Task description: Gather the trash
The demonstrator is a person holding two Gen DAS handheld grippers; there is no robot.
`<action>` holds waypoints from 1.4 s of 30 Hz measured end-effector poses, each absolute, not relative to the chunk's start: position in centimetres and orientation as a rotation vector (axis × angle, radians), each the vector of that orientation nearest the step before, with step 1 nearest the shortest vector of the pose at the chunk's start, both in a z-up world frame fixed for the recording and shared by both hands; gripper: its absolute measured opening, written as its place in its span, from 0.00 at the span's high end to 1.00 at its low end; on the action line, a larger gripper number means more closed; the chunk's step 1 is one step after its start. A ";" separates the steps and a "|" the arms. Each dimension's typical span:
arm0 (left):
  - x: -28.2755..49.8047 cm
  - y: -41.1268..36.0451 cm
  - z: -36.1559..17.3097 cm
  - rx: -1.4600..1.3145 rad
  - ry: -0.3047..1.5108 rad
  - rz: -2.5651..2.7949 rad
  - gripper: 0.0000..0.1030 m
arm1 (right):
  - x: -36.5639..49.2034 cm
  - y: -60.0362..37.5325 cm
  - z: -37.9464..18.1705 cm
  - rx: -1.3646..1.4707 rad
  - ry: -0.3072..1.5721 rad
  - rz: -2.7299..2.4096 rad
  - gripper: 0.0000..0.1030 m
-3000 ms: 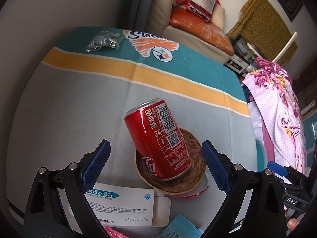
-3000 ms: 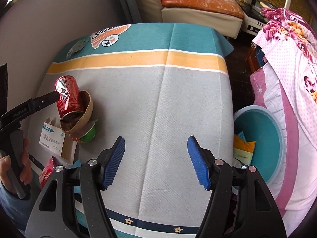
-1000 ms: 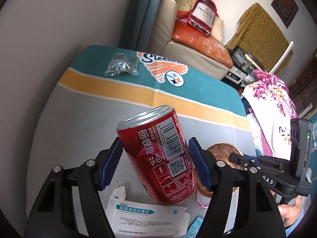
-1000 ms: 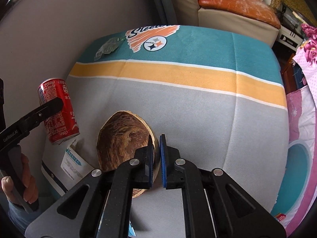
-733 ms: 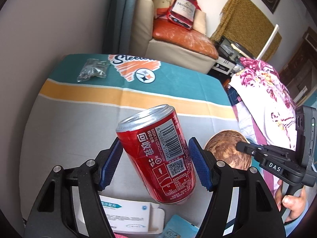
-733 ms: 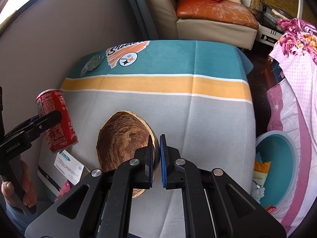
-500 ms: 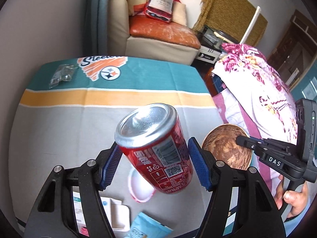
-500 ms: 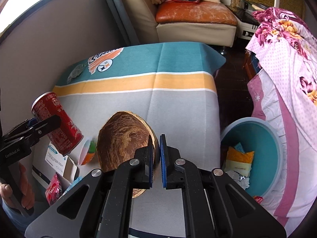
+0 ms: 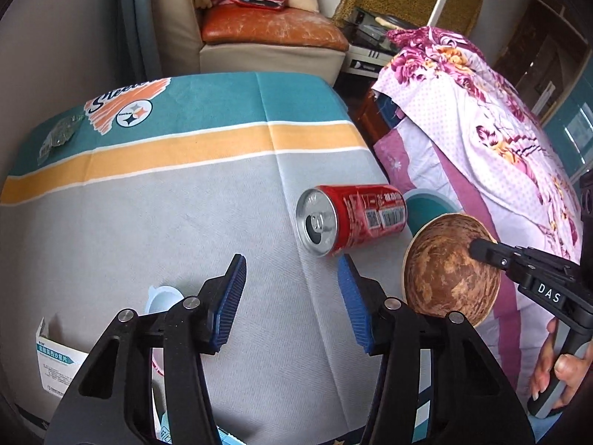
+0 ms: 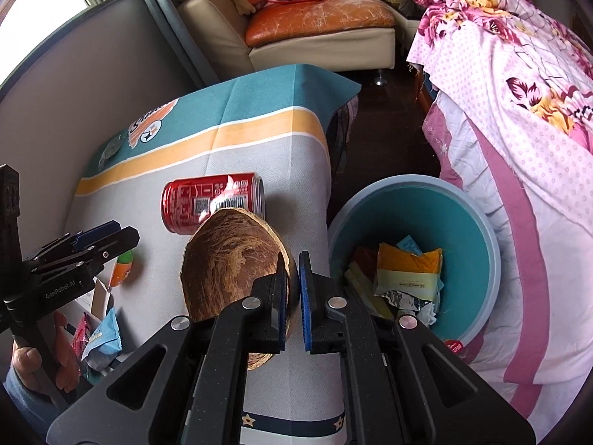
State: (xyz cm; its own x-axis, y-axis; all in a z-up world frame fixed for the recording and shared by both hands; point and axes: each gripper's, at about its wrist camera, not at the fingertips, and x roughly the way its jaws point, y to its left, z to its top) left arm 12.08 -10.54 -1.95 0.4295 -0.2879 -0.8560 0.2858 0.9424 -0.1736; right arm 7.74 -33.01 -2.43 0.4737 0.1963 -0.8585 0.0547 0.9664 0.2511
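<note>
Since half a second back, our red can [image 9: 352,220] has gone from the left gripper [image 9: 291,302] to lying loose on its side near the table edge.

Our left jaws have just been closing and now stand half-wide with nothing between them; the can rests just ahead of the right fingertip, its long axis running across toward the teal bin [image 10: 470,222], open top facing us. We judge the left hand nearer for a regrasp. Our right gripper [image 10: 292,293] is clamped on the rim of the coconut-shell bowl [image 10: 229,263], held above the striped tablecloth [image 9: 148,204] beside the bin on the floor, a flowered bedspread [image 10: 519,92] behind it.
</note>
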 end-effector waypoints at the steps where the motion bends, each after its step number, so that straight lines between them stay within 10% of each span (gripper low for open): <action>1: 12.3 -10.8 -2.1 0.007 1.070 -0.360 0.49 | 8.1 -33.1 -2.7 0.257 1.079 0.085 0.94; 8: 14.2 -11.9 -2.0 0.075 1.047 -0.375 0.46 | 10.5 -33.3 -4.0 0.237 1.101 0.090 0.94; 11: 15.2 -13.6 -1.8 0.173 1.032 -0.467 0.22 | 10.7 -34.2 -4.2 0.237 1.105 0.084 0.94; 15: 16.0 -16.5 -2.7 0.353 1.010 -0.584 0.16 | 10.6 -35.5 -4.9 0.239 1.133 0.065 0.94; 42: 16.6 -17.3 -6.3 0.323 1.085 -0.563 0.26 | 9.8 -37.9 -4.3 0.263 1.112 0.029 0.94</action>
State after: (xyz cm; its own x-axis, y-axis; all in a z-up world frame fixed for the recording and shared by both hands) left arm 16.56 -17.26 -6.31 0.3473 -0.2718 -0.8975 0.5778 0.8159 -0.0235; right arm 9.79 -37.91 -4.31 0.4460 0.1539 -0.8817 0.1083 0.9686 0.2239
